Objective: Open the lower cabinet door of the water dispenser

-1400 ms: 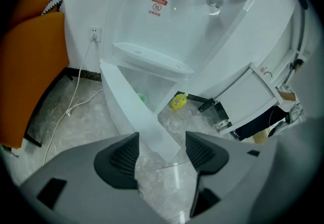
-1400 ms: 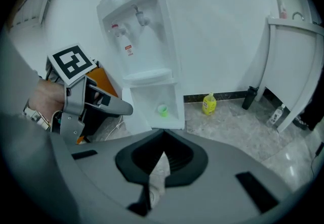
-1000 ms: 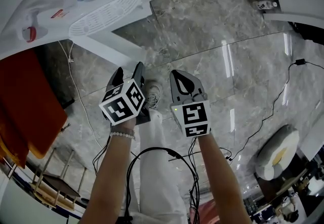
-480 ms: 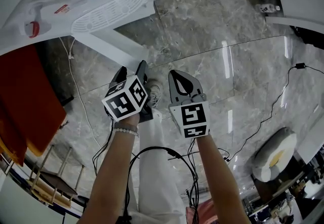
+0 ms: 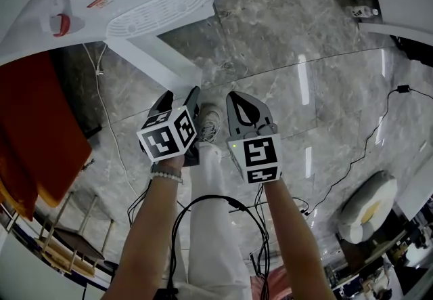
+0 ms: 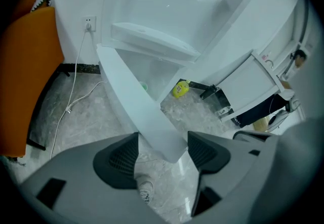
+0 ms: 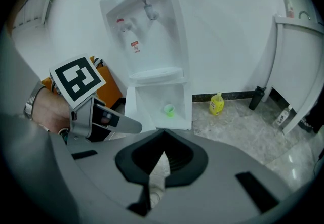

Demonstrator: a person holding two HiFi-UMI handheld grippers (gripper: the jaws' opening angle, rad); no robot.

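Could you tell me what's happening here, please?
A person stands before a water dispenser with a hand-held gripper in each hand. The lower door already hangs open, showing a green cup inside. The left hand-held gripper, jaws apart, points at the door's free end without clamping it; the right hand-held gripper is shut and empty.

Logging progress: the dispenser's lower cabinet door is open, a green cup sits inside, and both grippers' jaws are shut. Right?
Not both. The right gripper is shut, but the left gripper view shows the left gripper with jaws apart. The lower cabinet door is open, with the green cup inside.
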